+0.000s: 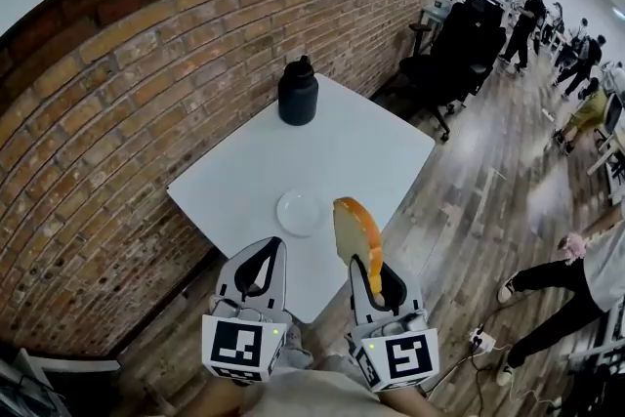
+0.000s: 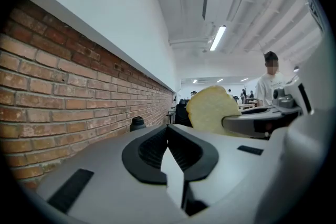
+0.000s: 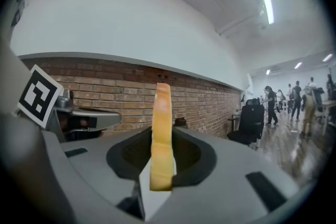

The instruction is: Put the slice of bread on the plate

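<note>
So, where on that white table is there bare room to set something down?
The table is mostly bare: a wide patch between the black bottle and the white plate, and the right side to its corner. Busiest is the near edge, where the plate sits and the right tongs hold the bread slice.

The white table (image 1: 366, 146) offers open passage over most of its top: only the plate (image 1: 301, 211) near the front edge and the black bottle (image 1: 298, 93) at the far corner stand there. The brick wall (image 1: 117, 112) closes the left; wooden floor (image 1: 488, 200) opens rightward
</note>
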The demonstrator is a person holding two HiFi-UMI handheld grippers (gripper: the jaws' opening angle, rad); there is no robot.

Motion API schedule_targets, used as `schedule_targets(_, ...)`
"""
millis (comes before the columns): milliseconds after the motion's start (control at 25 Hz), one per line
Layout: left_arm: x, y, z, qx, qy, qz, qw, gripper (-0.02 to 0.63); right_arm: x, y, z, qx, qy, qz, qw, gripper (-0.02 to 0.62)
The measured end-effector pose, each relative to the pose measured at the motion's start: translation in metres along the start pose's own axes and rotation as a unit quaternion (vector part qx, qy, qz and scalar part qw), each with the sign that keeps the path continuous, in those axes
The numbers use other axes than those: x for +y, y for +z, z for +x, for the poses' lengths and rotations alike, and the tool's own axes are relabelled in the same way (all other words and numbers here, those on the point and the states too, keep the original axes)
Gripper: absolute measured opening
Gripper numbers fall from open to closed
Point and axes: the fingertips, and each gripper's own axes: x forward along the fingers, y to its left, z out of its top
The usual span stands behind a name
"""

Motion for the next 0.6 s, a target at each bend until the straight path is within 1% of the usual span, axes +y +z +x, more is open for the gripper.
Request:
schedule_targets(160, 0.006, -0.012, 0.018, 0.011, -0.013, -0.007, 0.9998, 0.011, -0.008, -0.009, 0.012, 0.015, -0.011, 0.004, 1.0, 0.093)
schedule_targets(280, 0.004, -0.016, 0.027, 0.016, -0.019, -0.011, 0.9996, 0.011, -0.013, -0.013, 0.019, 0.021, -0.01, 0.005, 1.0, 0.092)
schedule_targets(600, 0.005, -0.016, 0.037, 0.024, -0.004, -0.013, 0.9996, 0.011, -0.017, -0.007, 0.041, 0.022, 0.034, -0.009, 0.999, 0.092)
